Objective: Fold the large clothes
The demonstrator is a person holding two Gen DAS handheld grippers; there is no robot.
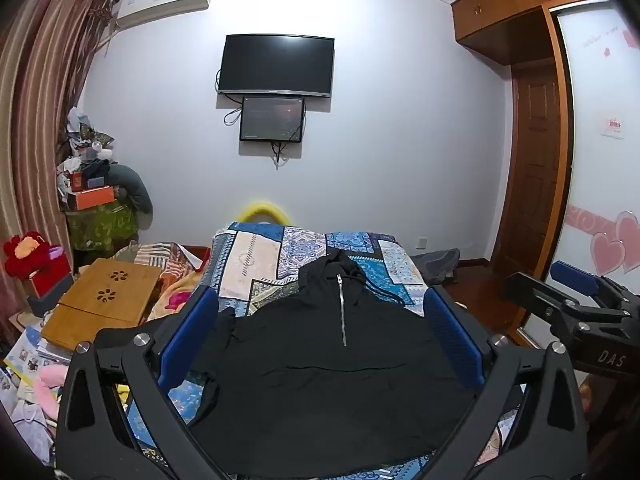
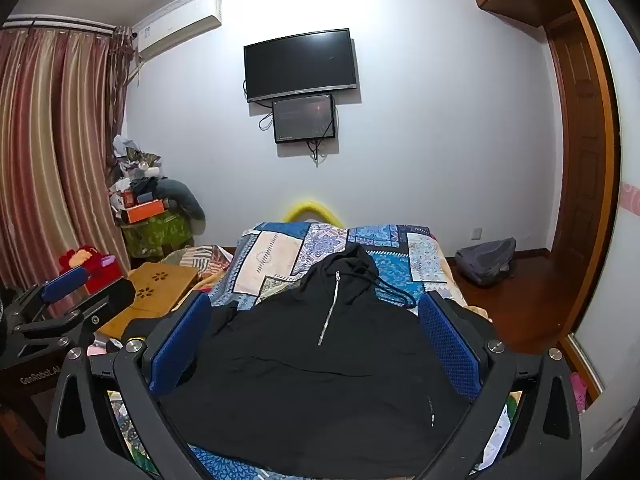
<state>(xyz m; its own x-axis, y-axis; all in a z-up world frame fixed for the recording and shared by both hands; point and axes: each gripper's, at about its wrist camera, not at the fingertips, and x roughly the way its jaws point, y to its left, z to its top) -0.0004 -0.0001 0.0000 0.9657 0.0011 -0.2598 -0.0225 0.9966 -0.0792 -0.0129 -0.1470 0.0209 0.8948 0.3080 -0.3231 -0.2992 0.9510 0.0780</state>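
Note:
A black hooded pullover (image 1: 320,360) with a short silver zip lies spread face up on the patchwork bedspread (image 1: 256,256), hood toward the far end. My left gripper (image 1: 320,300) hovers above its near part, jaws wide apart, blue pads (image 1: 188,336) holding nothing. In the right wrist view the same pullover (image 2: 320,372) fills the space between my right gripper's (image 2: 316,304) spread fingers, which grasp nothing. Each gripper shows in the other's view: the right gripper (image 1: 568,300) at the right edge, the left gripper (image 2: 60,304) at the left edge.
Left of the bed sits a low bamboo table (image 1: 108,300) amid papers, soft toys and a pile of boxes (image 1: 92,196). A television (image 1: 276,64) hangs on the far wall. A grey bag (image 2: 486,260) lies on the wooden floor at right, near a wardrobe (image 1: 540,120).

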